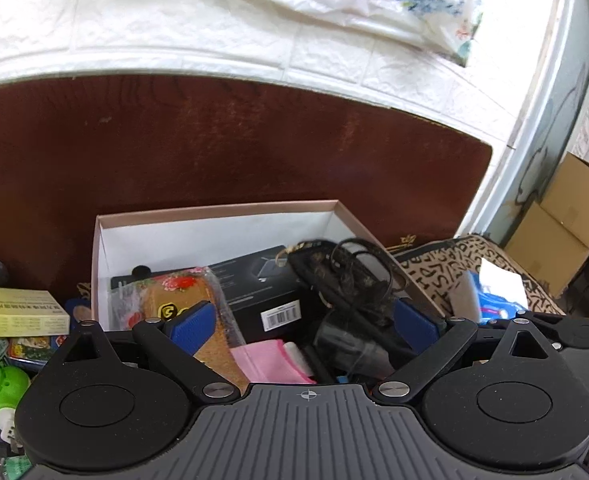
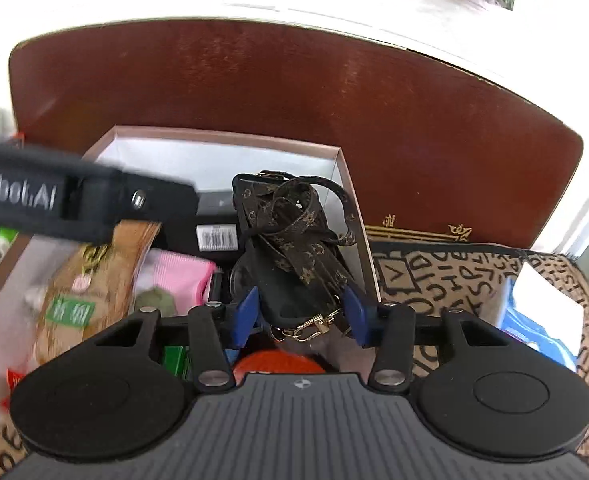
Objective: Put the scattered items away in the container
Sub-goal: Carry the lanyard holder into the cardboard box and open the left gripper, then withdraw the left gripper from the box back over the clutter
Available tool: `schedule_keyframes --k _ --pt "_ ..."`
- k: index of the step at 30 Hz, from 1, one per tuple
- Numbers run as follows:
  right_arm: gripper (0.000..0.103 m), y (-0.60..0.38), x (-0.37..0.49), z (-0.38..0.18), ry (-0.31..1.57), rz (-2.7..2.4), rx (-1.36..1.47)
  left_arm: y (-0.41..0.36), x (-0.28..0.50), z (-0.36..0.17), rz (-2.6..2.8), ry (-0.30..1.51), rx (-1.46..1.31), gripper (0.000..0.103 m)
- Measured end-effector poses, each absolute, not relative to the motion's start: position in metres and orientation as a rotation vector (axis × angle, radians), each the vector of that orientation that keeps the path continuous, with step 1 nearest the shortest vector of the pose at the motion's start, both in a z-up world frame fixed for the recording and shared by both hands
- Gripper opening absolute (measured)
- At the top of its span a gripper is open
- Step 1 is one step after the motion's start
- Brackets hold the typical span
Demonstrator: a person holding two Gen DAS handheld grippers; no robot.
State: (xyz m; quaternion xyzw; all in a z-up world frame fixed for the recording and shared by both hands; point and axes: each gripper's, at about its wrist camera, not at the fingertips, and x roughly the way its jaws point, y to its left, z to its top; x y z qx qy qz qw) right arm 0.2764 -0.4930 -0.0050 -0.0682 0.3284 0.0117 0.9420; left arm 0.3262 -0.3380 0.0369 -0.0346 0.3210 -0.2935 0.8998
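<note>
Jaws of both grippers stand apart over box (image 1: 214, 216), right gripper (image 2: 302, 318) straddling phone case (image 2: 290, 248).

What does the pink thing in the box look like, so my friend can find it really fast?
Find the open white box standing on the dark brown table. Near its front, the pink thing is a soft-looking folded piece lying between the tan snack packet and the black box with a barcode sticker. It is the only pale pink item there; its neighbours are mostly black, brown or tan.
</note>
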Motion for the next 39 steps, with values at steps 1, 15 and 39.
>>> schedule_keyframes --k 1,15,39 --pt "0.053 -0.494 0.28 -0.006 0.666 0.02 -0.121 -0.338 0.329 0.035 -0.602 0.668 -0.078 0.101" --pt "0.07 -0.495 0.302 -0.016 0.674 0.006 -0.015 -0.328 0.34 0.025 -0.59 0.655 -0.067 0.101" --pt "0.101 -0.433 0.172 0.062 0.525 0.177 -0.079 -0.253 0.209 0.08 -0.517 0.535 -0.063 0.103"
